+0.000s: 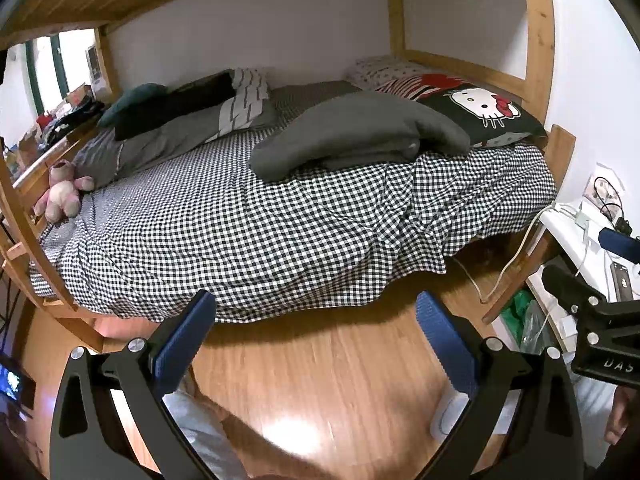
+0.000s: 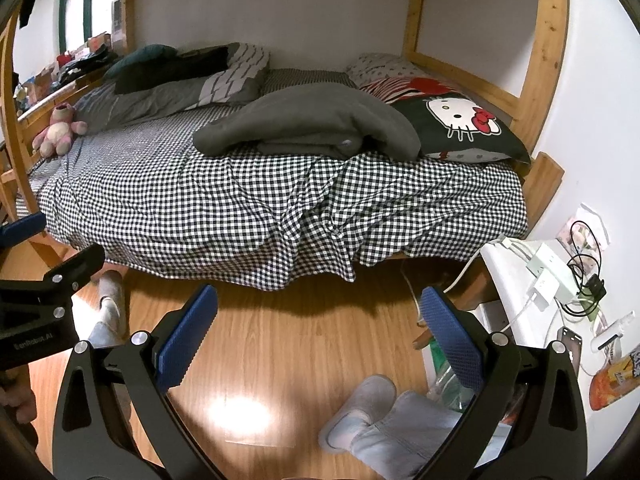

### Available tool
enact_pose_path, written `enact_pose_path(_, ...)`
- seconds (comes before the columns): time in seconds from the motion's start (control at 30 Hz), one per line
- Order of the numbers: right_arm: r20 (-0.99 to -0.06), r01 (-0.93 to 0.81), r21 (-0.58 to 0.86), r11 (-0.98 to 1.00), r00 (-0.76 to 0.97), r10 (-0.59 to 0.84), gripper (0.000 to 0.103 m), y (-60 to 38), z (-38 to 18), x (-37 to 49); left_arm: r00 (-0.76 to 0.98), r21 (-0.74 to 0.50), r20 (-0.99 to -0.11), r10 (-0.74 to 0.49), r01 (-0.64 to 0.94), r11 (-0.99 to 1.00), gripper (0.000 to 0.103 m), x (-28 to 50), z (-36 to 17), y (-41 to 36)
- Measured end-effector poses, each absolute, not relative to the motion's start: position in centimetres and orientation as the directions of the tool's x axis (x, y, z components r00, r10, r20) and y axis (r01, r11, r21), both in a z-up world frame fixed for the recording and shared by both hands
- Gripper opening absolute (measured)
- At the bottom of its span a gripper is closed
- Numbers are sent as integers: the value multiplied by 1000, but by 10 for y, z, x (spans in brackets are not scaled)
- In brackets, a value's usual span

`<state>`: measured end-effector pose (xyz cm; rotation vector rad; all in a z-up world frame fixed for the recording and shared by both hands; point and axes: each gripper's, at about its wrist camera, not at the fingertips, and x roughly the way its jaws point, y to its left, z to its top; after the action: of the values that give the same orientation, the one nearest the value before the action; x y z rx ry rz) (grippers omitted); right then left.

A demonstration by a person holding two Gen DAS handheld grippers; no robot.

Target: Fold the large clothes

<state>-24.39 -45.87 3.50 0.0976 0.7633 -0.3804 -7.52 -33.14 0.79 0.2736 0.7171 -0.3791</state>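
A folded dark grey garment [image 1: 360,136] lies on the black-and-white checked bed [image 1: 240,232], toward the pillow end; it also shows in the right wrist view [image 2: 308,124]. My left gripper [image 1: 316,304] is open and empty, held over the wooden floor short of the bed edge. My right gripper [image 2: 320,300] is open and empty too, also over the floor in front of the bed. Both are well away from the garment.
A Hello Kitty pillow [image 1: 484,112] lies right of the garment, grey pillows [image 1: 180,128] and a pink plush toy [image 1: 60,192] at the left. Wooden bunk posts [image 1: 540,40] frame the bed. A white side table [image 2: 540,300] with cables stands right. The person's slippered feet [image 2: 360,412] are on the floor.
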Motion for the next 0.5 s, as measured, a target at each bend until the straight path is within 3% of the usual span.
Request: enact_pose_path(0.5, -693, 369, -53, 928, 655, -301, 100, -459, 32, -240, 688, 104, -681, -250, 429, 898, 99, -74, 6, -331)
